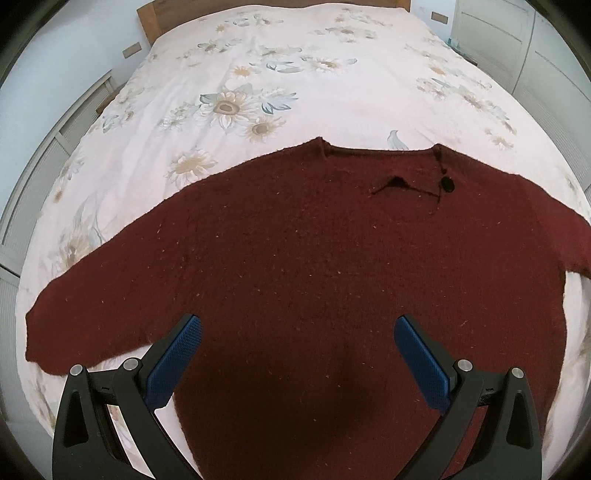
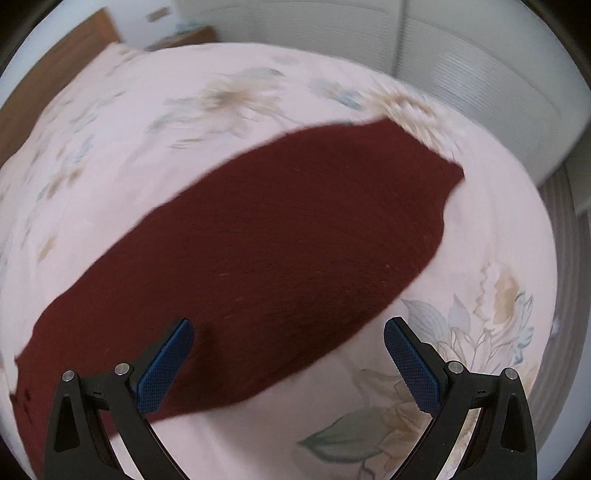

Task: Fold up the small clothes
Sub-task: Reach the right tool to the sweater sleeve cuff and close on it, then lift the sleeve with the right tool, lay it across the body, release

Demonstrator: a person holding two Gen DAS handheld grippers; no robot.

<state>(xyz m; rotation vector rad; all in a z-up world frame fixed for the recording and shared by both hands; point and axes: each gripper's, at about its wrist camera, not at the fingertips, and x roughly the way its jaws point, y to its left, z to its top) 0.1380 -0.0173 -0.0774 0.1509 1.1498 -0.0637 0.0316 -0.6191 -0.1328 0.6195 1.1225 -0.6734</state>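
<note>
A dark red knitted sweater (image 1: pixel 295 240) lies flat on the bed, neckline away from me, both sleeves spread out sideways. A small black tag hangs on a thread near its collar (image 1: pixel 448 183). My left gripper (image 1: pixel 298 328) hovers open above the sweater's lower body, nothing between its blue pads (image 1: pixel 177 362). In the right wrist view, one sleeve of the sweater (image 2: pixel 280 240) stretches diagonally toward the bed's right edge, its cuff at the far end. My right gripper (image 2: pixel 289 330) is open above the sleeve's near edge, holding nothing. That view is motion-blurred.
The bed wears a pale pink floral cover (image 1: pixel 280 74) with broad room beyond the sweater. A wooden headboard (image 1: pixel 147 22) stands at the far end. White cabinet fronts (image 2: pixel 461 66) line the bed's right side, and pale furniture (image 1: pixel 44 155) runs along the left.
</note>
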